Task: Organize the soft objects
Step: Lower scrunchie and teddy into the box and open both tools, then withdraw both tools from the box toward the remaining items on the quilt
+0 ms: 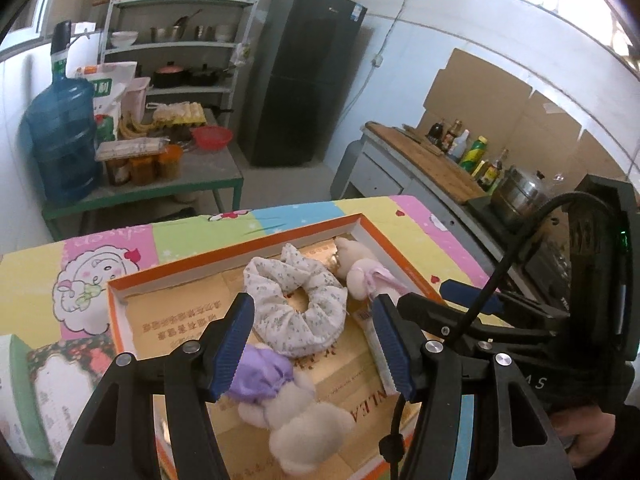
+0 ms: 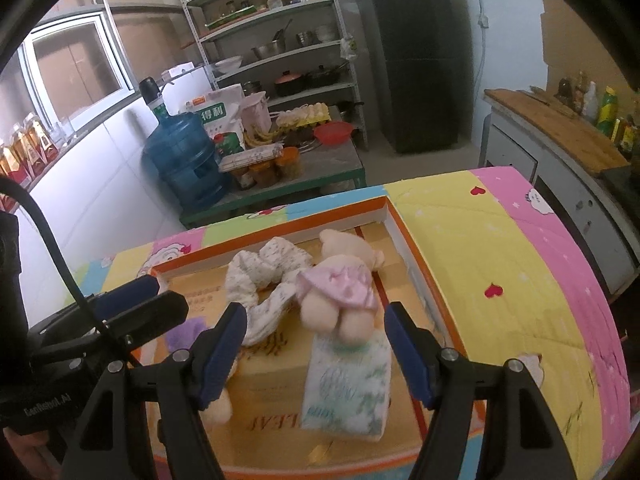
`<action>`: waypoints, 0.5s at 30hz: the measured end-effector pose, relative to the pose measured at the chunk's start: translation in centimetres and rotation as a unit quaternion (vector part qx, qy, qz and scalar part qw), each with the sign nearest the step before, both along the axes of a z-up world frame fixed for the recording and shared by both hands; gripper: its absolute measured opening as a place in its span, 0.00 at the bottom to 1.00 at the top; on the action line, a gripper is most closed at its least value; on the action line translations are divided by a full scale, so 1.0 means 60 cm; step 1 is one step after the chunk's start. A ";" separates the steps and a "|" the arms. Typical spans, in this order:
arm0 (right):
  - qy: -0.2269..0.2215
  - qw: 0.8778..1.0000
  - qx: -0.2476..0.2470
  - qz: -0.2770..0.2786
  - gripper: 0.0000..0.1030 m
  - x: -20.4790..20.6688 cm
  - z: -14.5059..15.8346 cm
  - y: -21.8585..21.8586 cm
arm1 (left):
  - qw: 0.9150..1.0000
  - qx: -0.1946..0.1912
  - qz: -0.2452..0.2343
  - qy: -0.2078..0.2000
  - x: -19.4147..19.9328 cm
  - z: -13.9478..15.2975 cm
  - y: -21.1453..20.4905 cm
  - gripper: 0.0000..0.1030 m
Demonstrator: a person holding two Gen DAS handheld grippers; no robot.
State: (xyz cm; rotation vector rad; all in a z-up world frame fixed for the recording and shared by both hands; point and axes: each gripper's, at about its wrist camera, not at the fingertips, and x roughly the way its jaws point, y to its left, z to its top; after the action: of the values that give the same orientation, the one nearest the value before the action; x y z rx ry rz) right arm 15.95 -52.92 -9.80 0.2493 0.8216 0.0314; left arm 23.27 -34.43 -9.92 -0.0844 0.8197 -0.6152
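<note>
A shallow orange-rimmed box (image 1: 240,247) (image 2: 280,216) lies on a cartoon-print cloth. In it are a floral scrunchie (image 1: 296,308) (image 2: 260,276), a plush toy in a purple dress (image 1: 264,374) (image 2: 188,330), a plush toy in a pink dress (image 1: 366,276) (image 2: 340,288) and a soft tissue pack (image 2: 348,388). My left gripper (image 1: 312,344) (image 2: 164,296) hangs open above the scrunchie and the purple plush, holding nothing. Over the pink plush and the tissue pack, my right gripper (image 2: 316,354) (image 1: 424,296) is also open and apart from them.
The cloth-covered table (image 2: 500,264) ends just behind the box. Beyond it stand a low table with a blue water jug (image 1: 60,140) and jars, a metal shelf (image 1: 180,40), a dark fridge (image 1: 304,76), and a counter (image 1: 432,160) with bottles and a pot.
</note>
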 end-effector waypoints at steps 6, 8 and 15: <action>-0.008 1.000 -0.005 -0.014 0.69 -0.035 0.022 0.024 | 1.000 -0.014 -0.012 -0.007 -0.030 0.023 0.030 0.61; -0.012 1.000 -0.008 -0.018 0.69 -0.048 0.030 0.032 | 1.000 -0.021 -0.015 -0.010 -0.042 0.033 0.040 0.61; -0.025 0.999 -0.017 -0.033 0.69 -0.096 0.059 0.064 | 0.998 -0.042 -0.032 -0.022 -0.078 0.067 0.073 0.61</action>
State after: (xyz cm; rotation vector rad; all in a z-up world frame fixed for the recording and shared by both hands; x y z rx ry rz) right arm 10.19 -49.09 -6.23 0.2432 0.7640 -0.0384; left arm 18.56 -30.06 -5.93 -0.1224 0.7558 -0.7092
